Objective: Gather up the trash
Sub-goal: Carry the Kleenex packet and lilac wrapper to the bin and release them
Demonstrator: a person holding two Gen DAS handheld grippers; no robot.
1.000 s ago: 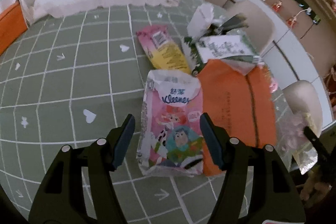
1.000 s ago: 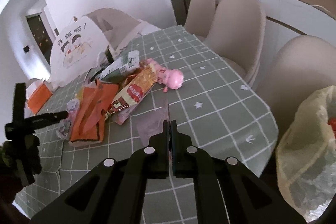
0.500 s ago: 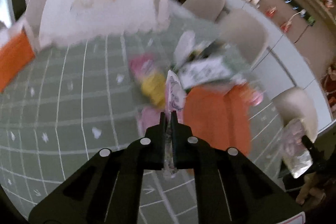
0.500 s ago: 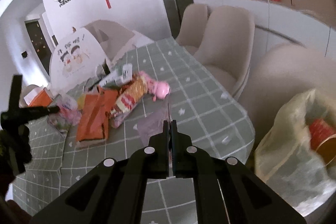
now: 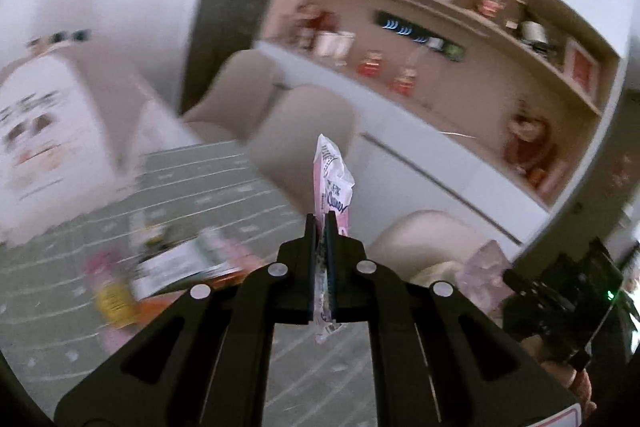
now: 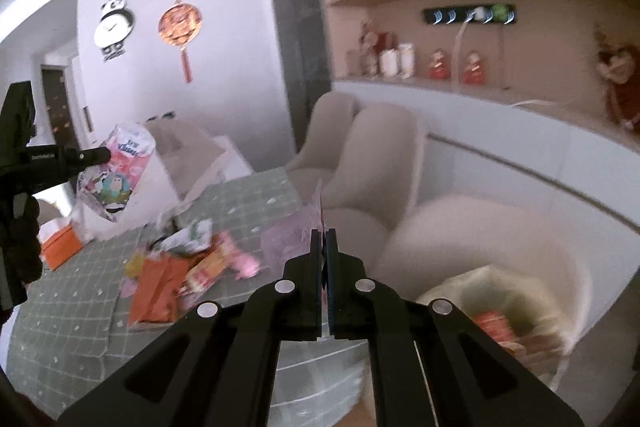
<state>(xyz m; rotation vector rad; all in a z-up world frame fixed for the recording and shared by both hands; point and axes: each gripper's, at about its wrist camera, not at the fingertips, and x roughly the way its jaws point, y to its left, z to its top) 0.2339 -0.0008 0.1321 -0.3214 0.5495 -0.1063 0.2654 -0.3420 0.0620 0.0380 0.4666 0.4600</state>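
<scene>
At the far left of the right wrist view we saw the left gripper (image 6: 105, 155) raised above the tabletop (image 6: 72, 311), its jaws clamped on a pink tissue pack (image 6: 116, 175) printed with cartoon figures, which hung clear of the green checked cloth. In the left wrist view the same pack (image 5: 334, 183) stood edge-on between the two fingers (image 5: 310, 259), its crumpled top sticking up past the tips and its lower end poking out beneath them. Below and to the right of that pack, a heap of trash lay on the tabletop: an orange packet (image 6: 154, 287), a crumpled white and green wrapper (image 6: 188, 239), a yellow and red snack bag (image 6: 208, 267) and a small pink toy (image 6: 244, 263) just beside it, all blurred. Further right, our right gripper (image 6: 324, 239) had its jaws pressed together on a thin pinkish transparent film (image 6: 290, 239), a sliver of which rose above the tips. Beige chairs (image 6: 372, 155) stood beyond the table's edge. At the lower right a pale yellowish plastic bag (image 6: 516, 295) hung open beside the table, with something red inside it.
</scene>
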